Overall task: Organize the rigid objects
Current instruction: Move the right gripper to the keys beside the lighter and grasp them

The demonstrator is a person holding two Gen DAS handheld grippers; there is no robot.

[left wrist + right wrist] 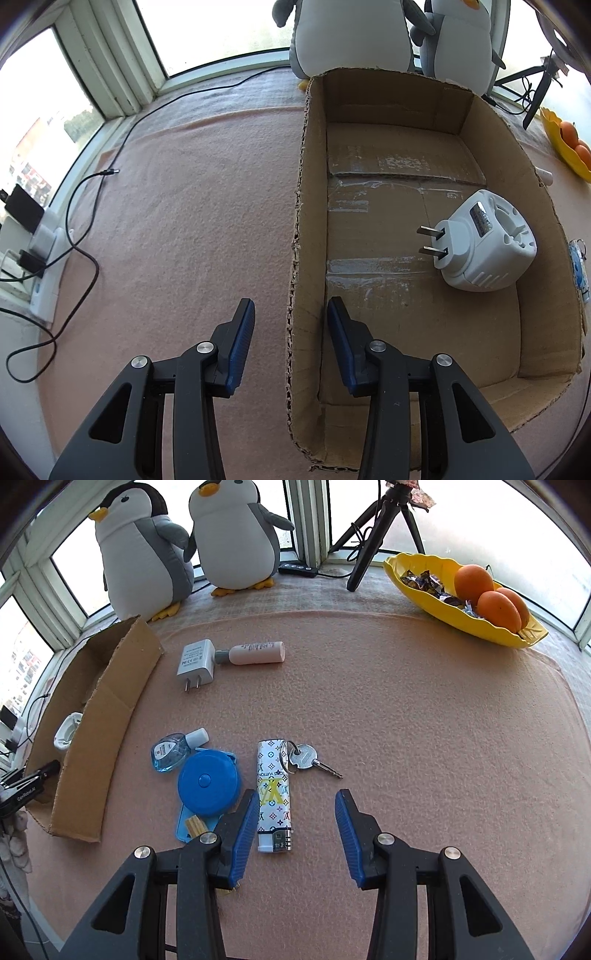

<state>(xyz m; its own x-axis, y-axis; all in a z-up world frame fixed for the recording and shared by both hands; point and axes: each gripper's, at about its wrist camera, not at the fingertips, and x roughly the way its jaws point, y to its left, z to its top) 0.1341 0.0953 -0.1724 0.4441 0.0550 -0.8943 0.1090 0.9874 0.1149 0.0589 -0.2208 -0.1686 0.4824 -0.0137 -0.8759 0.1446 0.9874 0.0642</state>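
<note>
The left hand-held gripper hung released, its blue pads spread to either side of the near left wall of the cardboard box, gripping nothing. Inside the box, toward 2 o'clock from that gripper, a white plug adapter lay on its side on the taped floor, prongs pointing to 9 o'clock. At 9 o'clock on the pink table a black cable trailed toward a power strip by the window.

In the right wrist view the same box stood at 9 o'clock. At 11 o'clock lay a white charger, and just beside it, touching its right edge, a pink bottle on its side. Nearer, at about 10 o'clock, a small clear blue bottle rested against a round blue tape measure, which sat on a flat blue case. A patterned lighter lay lengthwise just inside the left pad of the right hand-held gripper, which was released and empty. A key on a ring touched the lighter's far end. Two plush penguins stood at 12 o'clock, and a yellow dish with oranges sat at 2 o'clock.
</note>
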